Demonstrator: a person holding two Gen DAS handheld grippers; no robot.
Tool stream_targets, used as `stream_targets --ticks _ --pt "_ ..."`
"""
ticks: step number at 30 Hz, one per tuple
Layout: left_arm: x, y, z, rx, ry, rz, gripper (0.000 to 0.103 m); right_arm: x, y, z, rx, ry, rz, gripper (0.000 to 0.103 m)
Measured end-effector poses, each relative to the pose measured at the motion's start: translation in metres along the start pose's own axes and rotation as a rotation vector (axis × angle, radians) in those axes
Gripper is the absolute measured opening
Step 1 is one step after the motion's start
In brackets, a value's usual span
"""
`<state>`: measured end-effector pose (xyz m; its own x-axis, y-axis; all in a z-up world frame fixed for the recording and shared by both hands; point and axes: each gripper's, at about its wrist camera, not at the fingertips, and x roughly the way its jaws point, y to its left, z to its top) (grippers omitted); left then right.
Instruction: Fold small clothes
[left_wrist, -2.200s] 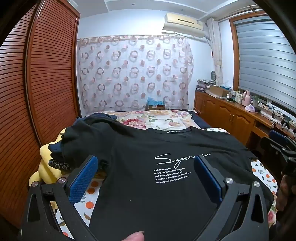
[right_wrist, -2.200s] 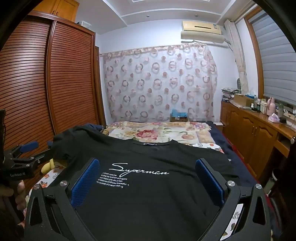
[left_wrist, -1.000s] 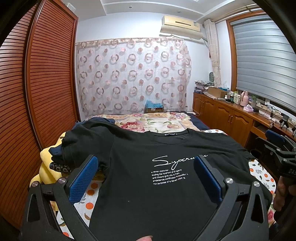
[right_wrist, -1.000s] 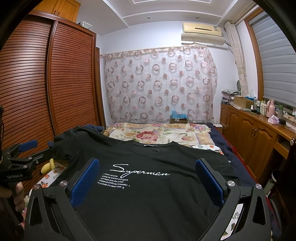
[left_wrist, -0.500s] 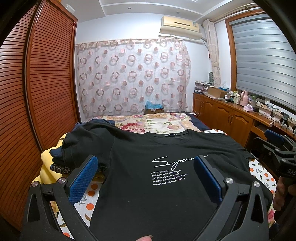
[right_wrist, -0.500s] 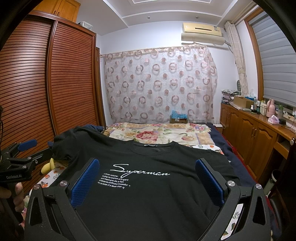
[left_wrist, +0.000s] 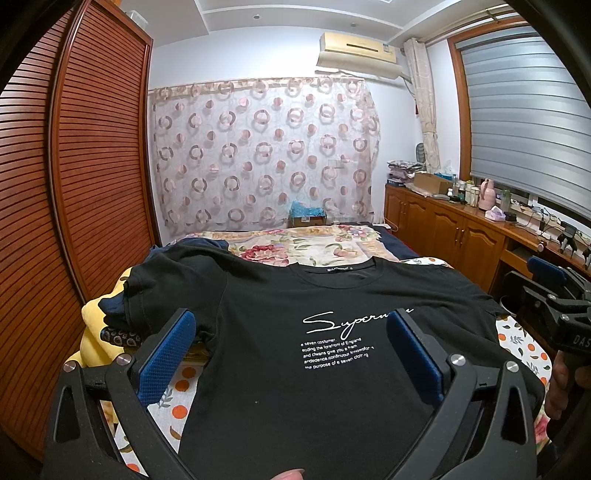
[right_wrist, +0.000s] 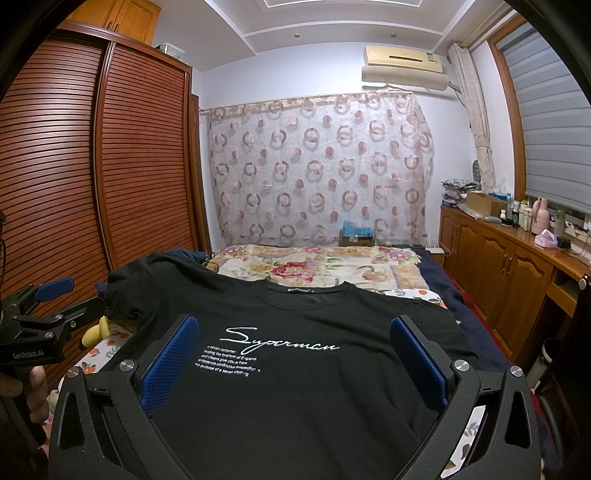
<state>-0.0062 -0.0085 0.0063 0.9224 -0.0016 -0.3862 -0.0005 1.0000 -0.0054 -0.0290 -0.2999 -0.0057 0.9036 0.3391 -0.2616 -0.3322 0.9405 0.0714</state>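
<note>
Left wrist view shows the black T-shirt (left_wrist: 317, 354) spread flat on the bed (left_wrist: 303, 247), no fold made; both grippers, left gripper (left_wrist: 291, 354) and right gripper (right_wrist: 295, 354), have fingers wide apart, empty.

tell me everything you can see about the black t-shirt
The black t-shirt is a short-sleeved crew-neck of soft, cotton-like knit, lying front up and unfolded on the bed, neckline toward the far end. White script across the chest reads "Superman" above small lines of text, and a small label sits inside the collar. One sleeve drapes over a yellow plush and dark clothes at the bed's edge. Neither open gripper visibly grips it.
</note>
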Motion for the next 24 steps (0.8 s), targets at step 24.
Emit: stream_targets --ticks 24 --pt "-0.001 -0.0027 -0.0006 0.004 0.0 0.001 0.103 -0.0004 0.0008 0.002 -0.001 0.001 0.0 0.103"
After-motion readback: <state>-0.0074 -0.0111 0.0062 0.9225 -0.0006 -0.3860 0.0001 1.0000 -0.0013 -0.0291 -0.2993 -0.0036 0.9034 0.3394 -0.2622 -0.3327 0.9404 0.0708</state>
